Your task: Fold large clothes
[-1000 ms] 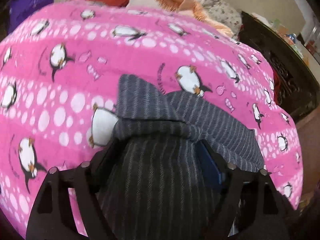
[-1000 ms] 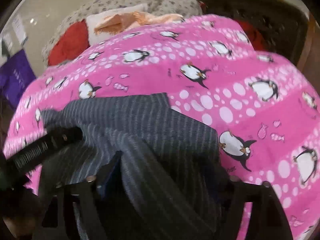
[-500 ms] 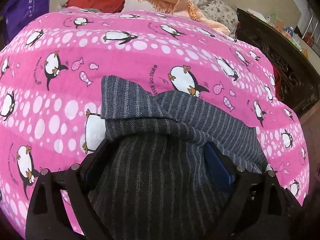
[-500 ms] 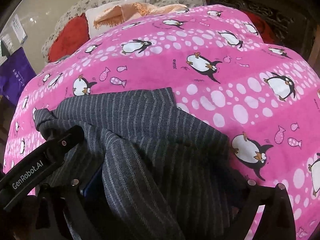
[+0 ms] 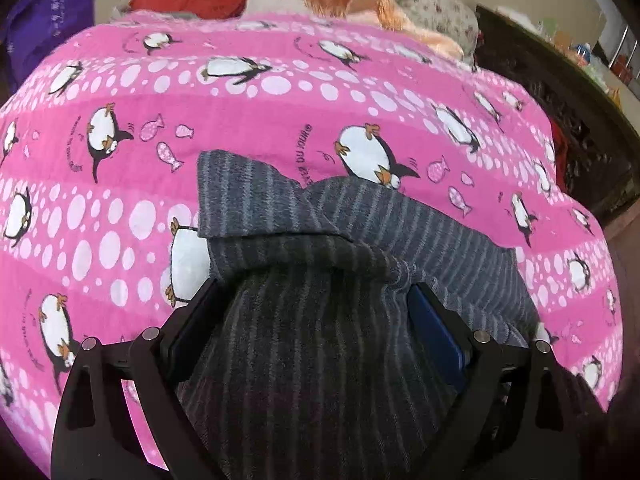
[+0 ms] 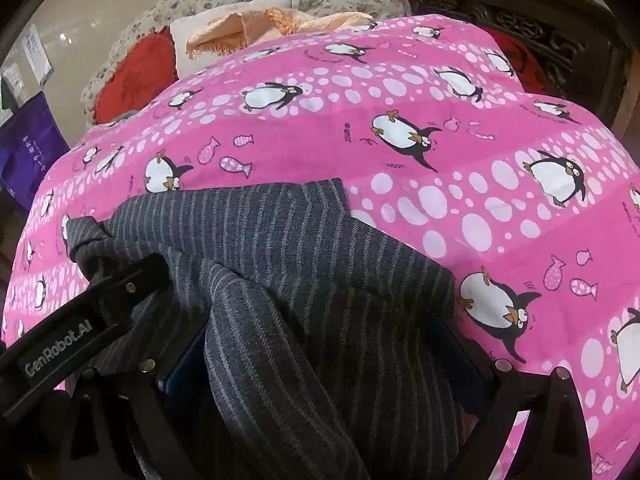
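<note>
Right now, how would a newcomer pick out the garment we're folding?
Start at the pink penguin-print bedspread covering the bed. On its near side lies the dark grey pinstriped garment, bunched between both claws. It is the only dark, striped fabric there; the cushions beyond are red and peach.

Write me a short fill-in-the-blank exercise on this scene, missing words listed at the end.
1. The bedspread under the garment is pink and printed with ____ and fish.
2. The grey garment has a pattern of thin ____.
3. In the right wrist view, the left gripper bears the label ____.
4. The cushion near the floral pillow is ____.

Missing words: penguins; stripes; GenRobot.AI; red
</note>
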